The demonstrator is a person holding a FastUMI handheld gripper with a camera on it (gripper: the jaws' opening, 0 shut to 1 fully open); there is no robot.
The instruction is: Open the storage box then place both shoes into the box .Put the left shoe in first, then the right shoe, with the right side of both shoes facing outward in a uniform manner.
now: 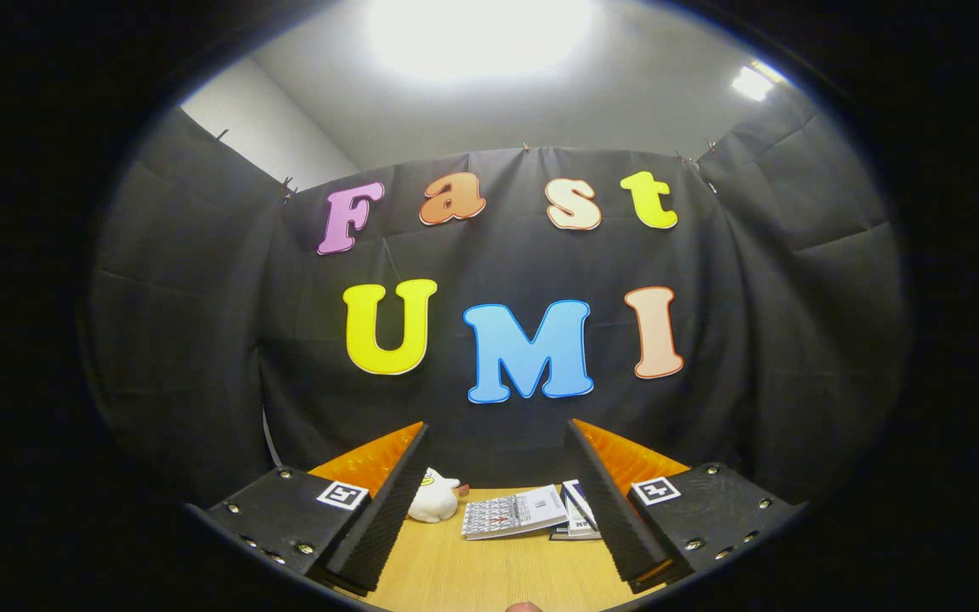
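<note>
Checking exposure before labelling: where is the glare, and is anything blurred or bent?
Gripper view: the ceiling light is blown out white; the black cloth wall bows from fisheye distortion; the pale wooden table, small white toy and stacked booklets beyond the open gripper look sharp.

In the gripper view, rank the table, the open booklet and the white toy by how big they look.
Largest to smallest:
1. wooden table, spanning the gap between the open jaws.
2. open booklet, lying on the table beyond the gripper.
3. white toy, partly hidden behind the left finger, so its full size is unsure.
</note>
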